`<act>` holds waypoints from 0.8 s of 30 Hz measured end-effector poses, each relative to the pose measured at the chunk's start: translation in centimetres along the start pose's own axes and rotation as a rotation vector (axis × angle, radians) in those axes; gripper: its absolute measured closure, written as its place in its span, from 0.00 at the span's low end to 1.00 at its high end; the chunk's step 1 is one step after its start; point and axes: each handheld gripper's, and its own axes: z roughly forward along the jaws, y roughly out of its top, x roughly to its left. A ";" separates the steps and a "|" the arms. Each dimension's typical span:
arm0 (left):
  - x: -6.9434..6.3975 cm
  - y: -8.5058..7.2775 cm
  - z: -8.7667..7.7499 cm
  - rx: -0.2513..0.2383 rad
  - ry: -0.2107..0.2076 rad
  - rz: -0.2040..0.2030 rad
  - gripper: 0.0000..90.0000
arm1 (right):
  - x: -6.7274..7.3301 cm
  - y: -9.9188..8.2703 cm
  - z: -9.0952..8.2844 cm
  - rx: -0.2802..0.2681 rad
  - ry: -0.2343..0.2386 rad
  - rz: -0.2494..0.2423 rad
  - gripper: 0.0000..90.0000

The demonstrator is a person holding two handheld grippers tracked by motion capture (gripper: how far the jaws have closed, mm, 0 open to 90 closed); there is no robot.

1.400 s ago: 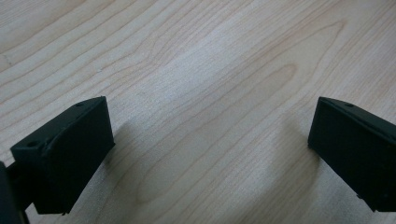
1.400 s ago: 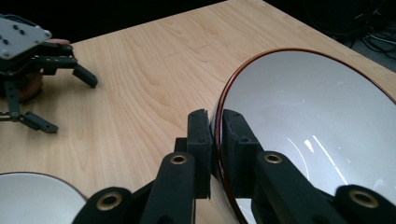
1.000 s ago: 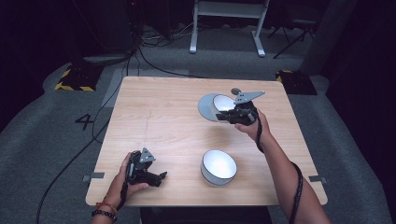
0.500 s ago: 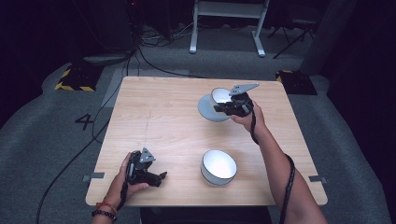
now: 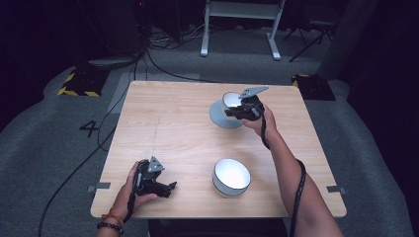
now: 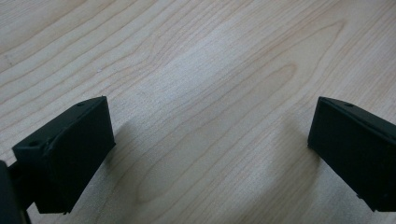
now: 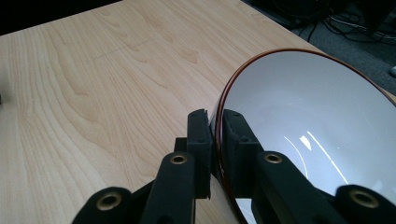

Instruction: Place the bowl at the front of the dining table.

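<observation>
Pinching only the rim of the far bowl [image 7: 317, 126], our right gripper [image 7: 215, 140] could let it slip.

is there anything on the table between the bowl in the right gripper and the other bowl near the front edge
Nothing visible. The right gripper is shut on the rim of the tilted bowl, and bare wood lies between it and the upright bowl. The left gripper sits off to the side, jaws open.
</observation>
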 end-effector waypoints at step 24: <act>0.0 0.0 0.0 -0.001 0.005 0.002 0.01 | -1.6 0.6 4.5 0.075 -0.059 0.023 0.91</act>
